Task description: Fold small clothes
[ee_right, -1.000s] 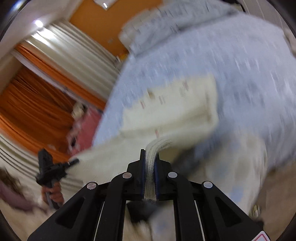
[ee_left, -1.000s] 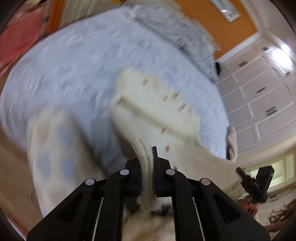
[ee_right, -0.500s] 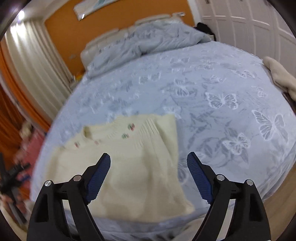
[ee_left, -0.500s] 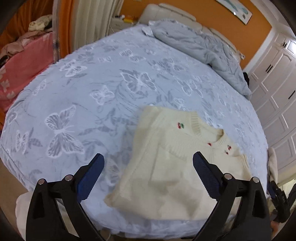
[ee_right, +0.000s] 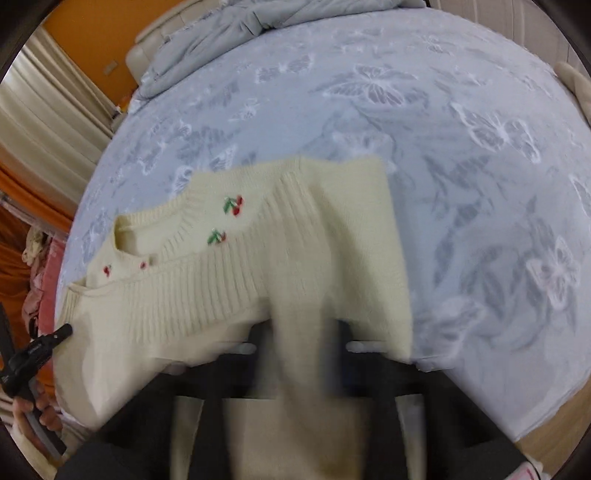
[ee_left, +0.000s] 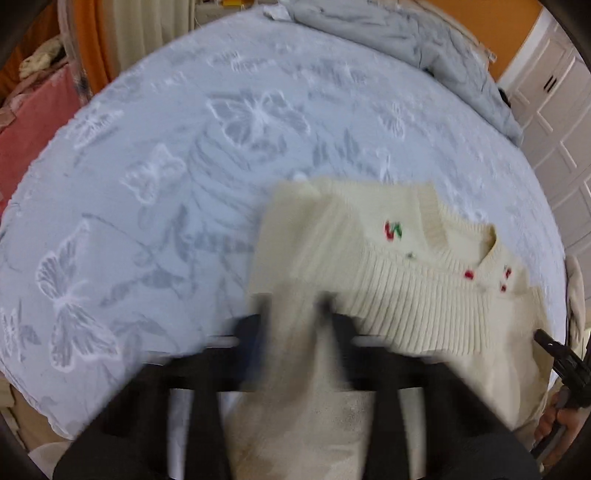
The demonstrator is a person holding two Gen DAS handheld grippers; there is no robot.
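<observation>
Closing both tongs (ee_left: pixel 293 314) (ee_right: pixel 301 334) over the cream sweater's (ee_right: pixel 295 258) near edge.

A bed (ee_left: pixel 155 229) covered by a pale blue bedspread (ee_right: pixel 480 206) with white butterflies carries a folded cream knitted sweater (ee_left: pixel 369 266) (small embroidered cherries near its neckline) at its near edge, part of it overhanging. A rumpled grey duvet (ee_left: pixel 406 40) lies along the far edge

The sweater (ee_left: pixel 373 266) is cream knit wool-like cloth, ribbed at its neckband and hem, with small stitched cherries. The bed (ee_left: pixel 184 184) wears a matt pale-blue cover with woven white butterflies. The grey quilt (ee_right: pixel 229 33) looks soft, crumpled cloth.
</observation>
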